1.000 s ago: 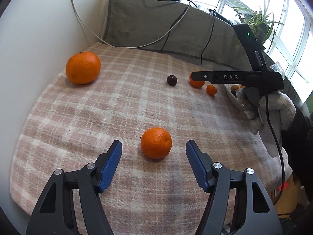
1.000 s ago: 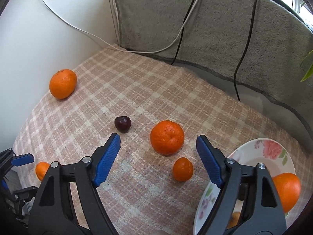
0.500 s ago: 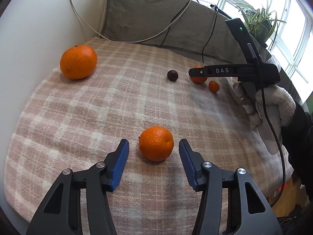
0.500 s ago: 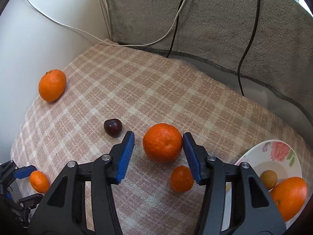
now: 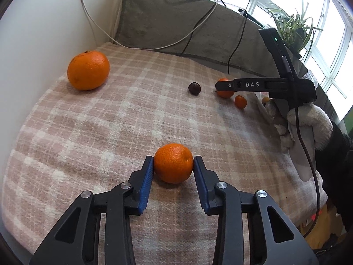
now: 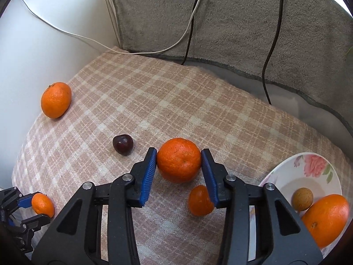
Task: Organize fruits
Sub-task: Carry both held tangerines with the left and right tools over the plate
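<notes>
- Done so far, as I judge it: the flowered plate [image 6: 284, 172] at the right edge of the tabletop [image 6: 154, 101] already holds a big orange [image 6: 326, 218] and a small tan round fruit [image 6: 302, 199], the two touching or nearly so.
- In hand now: the left gripper [image 5: 173, 164] has its jaws closed against both sides of a mandarin [image 5: 173, 163] near the front edge; the fruit appears to sit on the plaid cloth, not lifted.
- The right gripper [image 6: 179, 161] likewise has its jaws pressed on the flanks of a mid-sized orange [image 6: 179, 160], which lies near the middle of the tabletop, a short way from the plate.
- Left to do: a large orange [image 5: 88, 70] rests by the wall at the far left edge, a dark cherry [image 6: 122, 144] lies just left of the gripped orange, and a small mandarin [image 6: 199, 200] sits beside the right jaw (partly hidden by it).
- So, by my reckoning, roughly a third is sorted; two fruits are gripped, three lie loose.
</notes>
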`<state>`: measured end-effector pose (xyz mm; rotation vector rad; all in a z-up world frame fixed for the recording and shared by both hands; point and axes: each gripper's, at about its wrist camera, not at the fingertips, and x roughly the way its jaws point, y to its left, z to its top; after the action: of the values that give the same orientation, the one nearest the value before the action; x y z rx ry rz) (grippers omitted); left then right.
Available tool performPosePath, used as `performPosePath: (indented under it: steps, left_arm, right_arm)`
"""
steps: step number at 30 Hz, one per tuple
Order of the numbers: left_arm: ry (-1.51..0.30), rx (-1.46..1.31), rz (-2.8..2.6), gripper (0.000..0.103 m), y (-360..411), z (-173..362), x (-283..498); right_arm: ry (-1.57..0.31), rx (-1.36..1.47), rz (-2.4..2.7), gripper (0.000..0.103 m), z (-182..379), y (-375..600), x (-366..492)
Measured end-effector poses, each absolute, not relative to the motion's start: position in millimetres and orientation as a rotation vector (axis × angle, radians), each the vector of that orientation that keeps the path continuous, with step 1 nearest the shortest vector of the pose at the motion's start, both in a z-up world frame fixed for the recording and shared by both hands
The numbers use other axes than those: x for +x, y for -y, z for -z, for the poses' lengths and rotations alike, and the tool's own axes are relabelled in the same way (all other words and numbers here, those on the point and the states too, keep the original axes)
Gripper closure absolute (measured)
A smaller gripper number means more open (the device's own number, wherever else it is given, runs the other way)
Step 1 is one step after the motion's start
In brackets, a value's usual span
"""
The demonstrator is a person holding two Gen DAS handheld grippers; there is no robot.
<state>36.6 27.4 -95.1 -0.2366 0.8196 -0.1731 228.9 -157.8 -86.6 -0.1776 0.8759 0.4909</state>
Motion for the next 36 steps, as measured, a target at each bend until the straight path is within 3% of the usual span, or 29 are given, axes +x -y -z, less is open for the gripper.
performPosePath:
  steps: [17,36]
  left_arm:
    - [-0.759,-0.226,0.207,0.068,-14,66,29]
    - [-0.728,-0.152,0.311,0.068,30,44,39]
  right_arm:
    - [-0.759,-0.109,-0.517,0.060,50,188,177]
    - [-0.649,-0.014,-0.402,0.060,26,285,108]
